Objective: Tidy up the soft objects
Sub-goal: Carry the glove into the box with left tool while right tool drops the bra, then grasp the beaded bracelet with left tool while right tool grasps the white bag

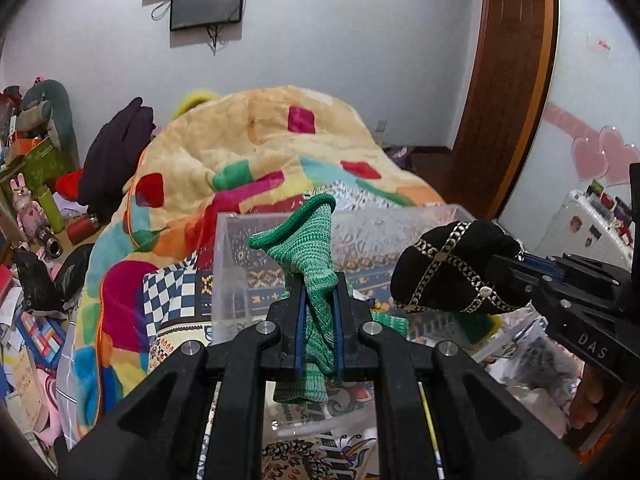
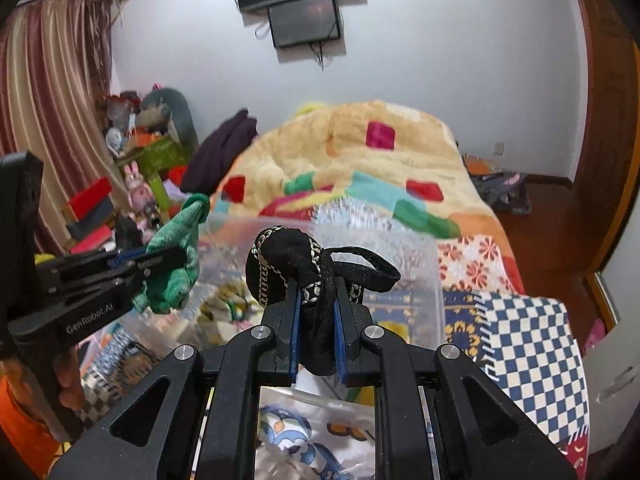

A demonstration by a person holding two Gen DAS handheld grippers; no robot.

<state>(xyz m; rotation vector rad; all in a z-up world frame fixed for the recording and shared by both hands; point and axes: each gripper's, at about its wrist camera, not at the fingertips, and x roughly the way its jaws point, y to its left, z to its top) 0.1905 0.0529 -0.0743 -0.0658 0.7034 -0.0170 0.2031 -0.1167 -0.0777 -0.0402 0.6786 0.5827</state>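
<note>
Both grippers are holding soft items above a clear plastic bin (image 1: 236,264).
The left gripper (image 1: 318,320) fingers are pinching a green knit glove (image 1: 312,248); the right gripper (image 2: 318,320) fingers are pinching a black chain-trimmed fabric piece (image 2: 288,256).

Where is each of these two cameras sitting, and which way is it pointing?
Left wrist view: rides the left gripper, looking along its fingers at the green knit glove it clamps; right gripper shows.
Right wrist view: rides the right gripper, clamping the black trimmed cloth; left gripper shows.
Both share the clear plastic bin and colorful blanket.
</note>
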